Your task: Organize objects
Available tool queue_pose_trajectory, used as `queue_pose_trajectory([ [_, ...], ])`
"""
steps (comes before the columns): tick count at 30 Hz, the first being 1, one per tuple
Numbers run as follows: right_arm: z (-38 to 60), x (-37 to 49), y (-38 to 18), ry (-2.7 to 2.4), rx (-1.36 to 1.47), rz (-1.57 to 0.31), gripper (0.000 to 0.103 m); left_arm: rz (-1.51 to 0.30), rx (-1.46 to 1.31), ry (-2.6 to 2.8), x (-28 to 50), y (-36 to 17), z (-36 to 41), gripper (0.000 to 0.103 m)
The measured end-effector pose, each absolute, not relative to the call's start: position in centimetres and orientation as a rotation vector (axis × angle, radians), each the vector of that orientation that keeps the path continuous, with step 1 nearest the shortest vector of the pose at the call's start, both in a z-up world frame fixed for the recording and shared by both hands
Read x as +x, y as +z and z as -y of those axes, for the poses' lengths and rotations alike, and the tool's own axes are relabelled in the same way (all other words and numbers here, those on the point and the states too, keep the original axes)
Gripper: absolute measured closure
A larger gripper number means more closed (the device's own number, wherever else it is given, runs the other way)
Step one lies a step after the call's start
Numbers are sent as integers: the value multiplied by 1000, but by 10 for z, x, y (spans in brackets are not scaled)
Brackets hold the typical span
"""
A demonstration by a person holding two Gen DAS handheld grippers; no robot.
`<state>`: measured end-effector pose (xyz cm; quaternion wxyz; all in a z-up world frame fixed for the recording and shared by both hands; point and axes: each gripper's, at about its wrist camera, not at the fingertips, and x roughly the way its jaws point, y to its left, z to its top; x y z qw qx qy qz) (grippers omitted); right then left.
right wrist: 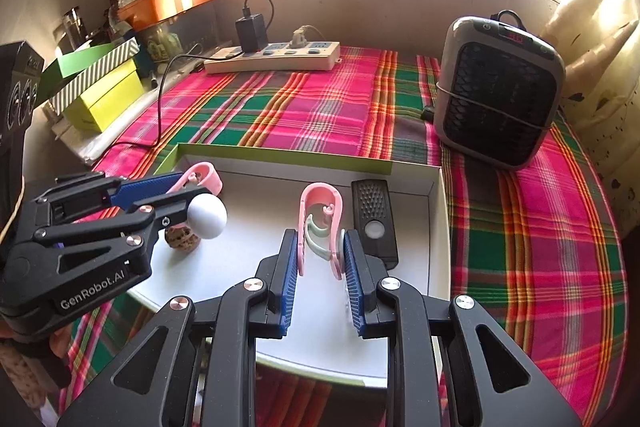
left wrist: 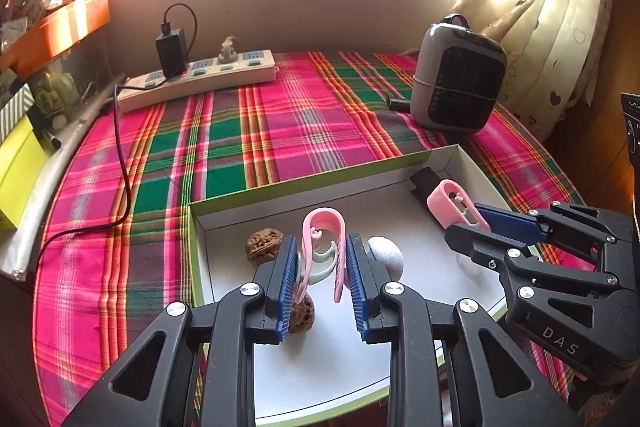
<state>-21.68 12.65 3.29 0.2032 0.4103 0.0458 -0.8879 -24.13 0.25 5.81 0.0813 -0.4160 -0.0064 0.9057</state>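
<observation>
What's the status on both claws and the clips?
Left claw shut on pink clip. Right claw shut on second pink clip. Both over white tray. Walnuts, white ball, black remote below.

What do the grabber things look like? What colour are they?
Each gripper is black plastic with triangle-shaped holes and shiny silver round bolts. The left gripper and the right gripper have blue ridged pads inside the fingers. White lettering on their sides reads "DAS" and "GenRobot.AI".
</observation>
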Motion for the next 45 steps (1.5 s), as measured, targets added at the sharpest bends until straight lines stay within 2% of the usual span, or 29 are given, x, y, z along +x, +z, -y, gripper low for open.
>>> queue_pose_trajectory([
  [19,-123,-181,46,-2464,1086,-151,79,5,-1190,2745,-171,72,12,80],
  [29,-119,-150,46,-2440,1061,-153,80,47,-1267,2755,-126,50,27,80],
  [45,-117,-136,40,-2422,1061,-151,80,47,-1359,2737,-120,25,31,80],
])
